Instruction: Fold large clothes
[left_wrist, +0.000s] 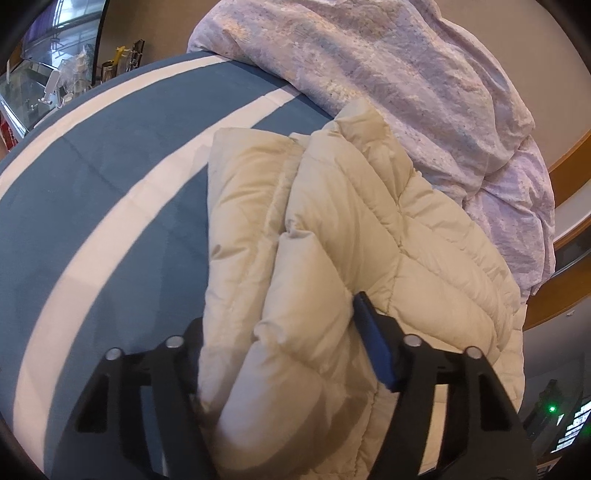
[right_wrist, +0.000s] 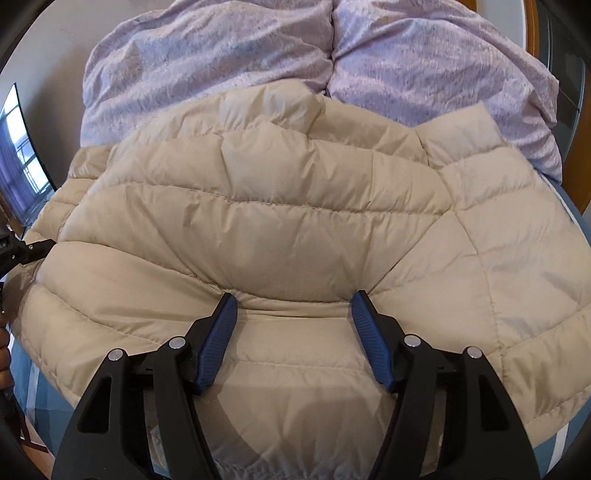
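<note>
- Puffer jacket (right_wrist: 295, 221): cream quilted cloth, smooth, faint sheen.
- Duvet (right_wrist: 207, 55): lilac mottled cloth, matt, crinkled.
- Bed sheet (left_wrist: 110, 155): blue-and-white striped cloth, matt.
- Fingers (right_wrist: 218, 343): ribbed blue pads on matt black plastic, shiny metal pins.

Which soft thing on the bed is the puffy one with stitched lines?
The cream jacket. It is puffy with sewn rows, lying in front of both tools. The lilac blanket behind it is crumpled and speckled, with no sewn rows.

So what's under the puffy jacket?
The cream puffy jacket lies on a blue-and-white striped bed cover. Its far end leans against a lilac duvet. Anything directly beneath the jacket is hidden.
</note>
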